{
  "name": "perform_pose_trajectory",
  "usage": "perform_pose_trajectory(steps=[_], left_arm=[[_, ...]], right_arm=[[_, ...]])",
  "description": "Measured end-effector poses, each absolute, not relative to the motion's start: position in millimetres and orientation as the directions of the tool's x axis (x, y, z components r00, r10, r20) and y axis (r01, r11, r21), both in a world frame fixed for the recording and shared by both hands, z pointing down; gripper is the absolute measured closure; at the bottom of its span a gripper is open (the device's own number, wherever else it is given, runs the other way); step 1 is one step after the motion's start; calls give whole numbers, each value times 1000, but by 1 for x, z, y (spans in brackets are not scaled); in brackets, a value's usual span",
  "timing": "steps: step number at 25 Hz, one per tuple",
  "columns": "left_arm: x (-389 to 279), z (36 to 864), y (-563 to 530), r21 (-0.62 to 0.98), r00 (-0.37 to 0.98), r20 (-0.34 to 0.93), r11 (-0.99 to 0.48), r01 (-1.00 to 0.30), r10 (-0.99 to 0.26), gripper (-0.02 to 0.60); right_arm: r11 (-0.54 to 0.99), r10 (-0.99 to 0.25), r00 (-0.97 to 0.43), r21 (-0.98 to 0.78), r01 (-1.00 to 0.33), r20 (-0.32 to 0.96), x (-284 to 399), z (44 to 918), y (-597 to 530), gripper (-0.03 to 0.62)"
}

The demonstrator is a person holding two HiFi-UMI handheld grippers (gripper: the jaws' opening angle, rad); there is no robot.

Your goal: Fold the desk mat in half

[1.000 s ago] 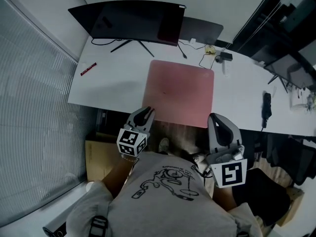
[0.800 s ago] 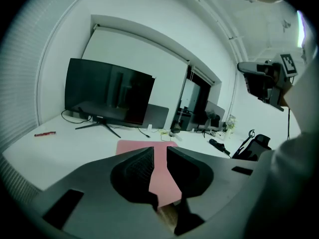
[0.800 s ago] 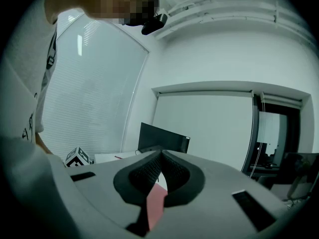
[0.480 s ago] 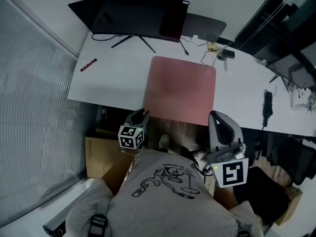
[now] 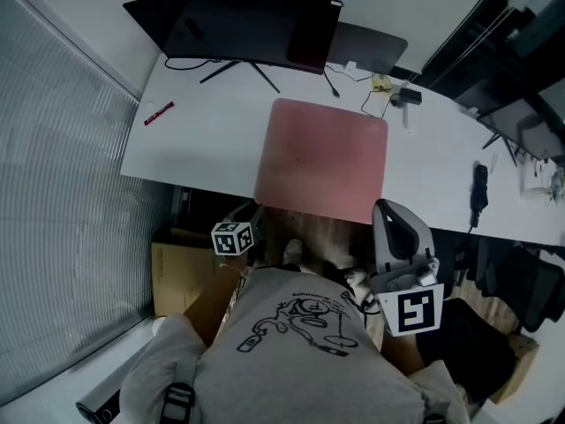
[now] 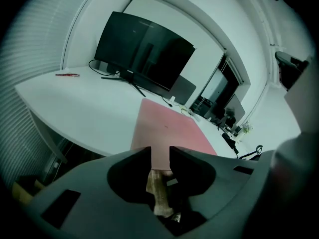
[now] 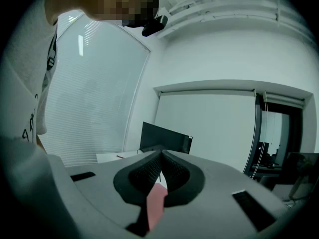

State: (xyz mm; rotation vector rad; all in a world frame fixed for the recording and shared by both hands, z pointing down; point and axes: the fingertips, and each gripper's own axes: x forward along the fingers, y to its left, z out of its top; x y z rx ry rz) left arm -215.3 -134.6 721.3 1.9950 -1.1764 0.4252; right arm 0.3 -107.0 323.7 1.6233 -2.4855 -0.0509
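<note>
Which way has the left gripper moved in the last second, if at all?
Yes. The left gripper has dropped from the desk mat's near corner to below the table edge. Its jaws have just been opening, nothing between them.

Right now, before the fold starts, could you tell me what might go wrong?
The left gripper, whose jaws have just been opening with nothing between them, sits low below the edge of the white desk; rising, it may bump that edge instead of catching the pink desk mat. The right gripper is shut and off the mat, so a one-sided lift could skew the fold. Cables by the mat's far corner could snag.
</note>
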Motion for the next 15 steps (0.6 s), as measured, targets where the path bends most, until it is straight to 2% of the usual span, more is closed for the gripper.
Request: perform_pose_trajectory(steps=[11,15], left_arm=[[-225,781,-130,550,534,658,-146,-823,-531,425],[-220,793,-133,641,582,624,-84,-763,-521,403]], right_arm=[[405,-911,-391,119,-906,129,1,326,-106,588],[402,-913,-388,117,-908,124,1,325,-104,588]])
